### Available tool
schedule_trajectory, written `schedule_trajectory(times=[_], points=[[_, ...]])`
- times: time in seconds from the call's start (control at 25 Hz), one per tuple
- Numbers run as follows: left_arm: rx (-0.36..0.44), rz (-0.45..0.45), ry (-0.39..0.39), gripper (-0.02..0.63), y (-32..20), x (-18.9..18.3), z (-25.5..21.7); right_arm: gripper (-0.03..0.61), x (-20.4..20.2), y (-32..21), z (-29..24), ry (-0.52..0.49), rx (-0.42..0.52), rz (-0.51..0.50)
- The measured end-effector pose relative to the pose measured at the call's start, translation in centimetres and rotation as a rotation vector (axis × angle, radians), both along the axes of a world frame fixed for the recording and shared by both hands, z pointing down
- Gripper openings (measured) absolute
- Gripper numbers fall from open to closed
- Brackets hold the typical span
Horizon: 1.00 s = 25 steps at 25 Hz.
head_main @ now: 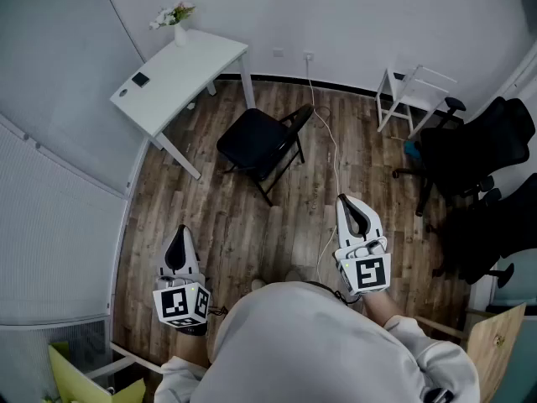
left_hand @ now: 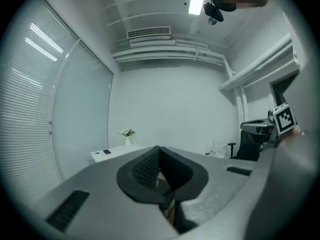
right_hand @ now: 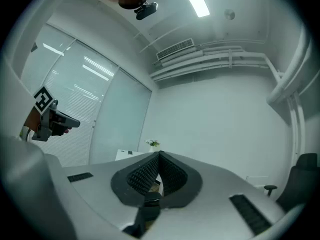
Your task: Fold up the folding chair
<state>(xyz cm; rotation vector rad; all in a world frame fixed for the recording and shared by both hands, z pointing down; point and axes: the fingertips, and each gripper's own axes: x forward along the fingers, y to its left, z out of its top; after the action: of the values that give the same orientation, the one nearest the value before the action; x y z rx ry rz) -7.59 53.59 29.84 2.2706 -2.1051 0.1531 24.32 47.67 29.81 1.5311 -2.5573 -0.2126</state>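
The black folding chair (head_main: pixel 258 141) stands unfolded on the wood-plank floor (head_main: pixel 218 217). Its seat is flat and it is just off the front leg of the white counter (head_main: pixel 180 78). It lies well ahead of both grippers and touches neither. In the head view it sits above and between them, somewhat nearer the line of the right one.

The left gripper (head_main: pixel 179 232) is held low at the left, about level. In its own view its fingers (left_hand: pixel 146 170) meet at the tips with nothing between them, and only a sliver of floor shows below the join. The right gripper (head_main: pixel 343 200) is held a little further forward. Its fingers (right_hand: pixel 142 176) are likewise pressed fully together and hold nothing.

A white cable (head_main: pixel 329 145) runs over the floor from the wall, past the chair's right side, towards the right gripper. On the counter a vase of flowers (head_main: pixel 176 19) stands at the far corner and a small dark flat device (head_main: pixel 141 80) lies near the left edge. Against the wall to the right is a white rack (head_main: pixel 411 95), with black office chairs (head_main: pixel 478 149) beside it. The person's grey sweatshirt (head_main: pixel 327 342) fills the bottom of the head view.
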Motion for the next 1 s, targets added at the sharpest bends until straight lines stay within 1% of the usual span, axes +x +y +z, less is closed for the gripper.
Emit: schedule_trajectory(times=[0.12, 0.24, 0.28, 0.36, 0.48, 0.52, 0.56, 0.6, 0.64, 0.68, 0.72, 0.76, 0.8, 0.84, 0.92, 1.0], points=[[-0.002, 0.003, -0.003, 0.006, -0.2, 0.2, 0.2, 0.017, 0.1, -0.2, 0.0, -0.005, 0.009, 0.004], [-0.006, 0.004, -0.004, 0.006, -0.4, 0.3, 0.4, 0.017, 0.1, -0.7, -1.2, -0.040, 0.083, 0.002], [-0.007, 0.005, -0.004, 0.006, -0.5, 0.4, 0.4, 0.017, 0.2, -0.8, -1.3, -0.044, 0.093, 0.001], [-0.008, 0.008, -0.005, 0.006, -0.5, 0.6, 0.5, 0.017, 0.4, -0.8, -1.0, -0.039, 0.081, 0.003], [-0.003, 0.014, -0.003, 0.008, -0.4, 0.9, 0.6, 0.017, 0.7, -0.5, 0.1, -0.009, 0.016, 0.018], [0.000, 0.018, -0.002, 0.008, -0.4, 1.0, 0.6, 0.017, 0.8, -0.5, 0.1, -0.008, 0.017, 0.019], [0.001, 0.027, 0.001, 0.024, -0.4, 1.2, 0.7, 0.017, 0.9, -0.4, 0.1, -0.013, 0.024, 0.012], [0.000, 0.039, 0.004, 0.098, -0.4, 1.5, 0.7, 0.023, 0.8, -0.4, -0.1, -0.025, 0.038, -0.003], [-0.002, 0.050, 0.008, 0.199, -0.5, 1.7, 0.8, 0.161, 0.6, -0.4, -0.4, -0.043, 0.056, -0.020], [0.001, 0.053, 0.010, 0.251, -0.5, 1.7, 0.7, 0.268, 0.4, -0.5, -0.8, -0.057, 0.072, -0.032], [0.012, 0.049, 0.009, 0.293, -0.5, 1.7, 0.6, 0.313, 0.4, -0.5, -1.1, -0.062, 0.088, -0.035], [0.026, 0.038, 0.005, 0.367, -0.5, 1.6, 0.4, 0.365, 0.6, -0.5, -1.4, -0.058, 0.104, -0.028], [0.039, 0.023, -0.003, 0.413, -0.4, 1.5, 0.2, 0.402, 1.0, -0.4, -1.5, -0.044, 0.115, -0.017], [0.047, 0.010, -0.012, 0.441, -0.4, 1.4, 0.1, 0.425, 1.4, -0.2, -1.4, -0.029, 0.114, -0.008], [0.047, 0.008, -0.029, 0.453, -0.5, 1.6, 0.1, 0.436, 1.9, -0.2, -1.1, -0.024, 0.106, -0.010], [0.041, 0.013, -0.038, 0.453, -0.7, 2.0, 0.1, 0.437, 2.1, -0.5, -1.3, -0.046, 0.120, -0.017]])
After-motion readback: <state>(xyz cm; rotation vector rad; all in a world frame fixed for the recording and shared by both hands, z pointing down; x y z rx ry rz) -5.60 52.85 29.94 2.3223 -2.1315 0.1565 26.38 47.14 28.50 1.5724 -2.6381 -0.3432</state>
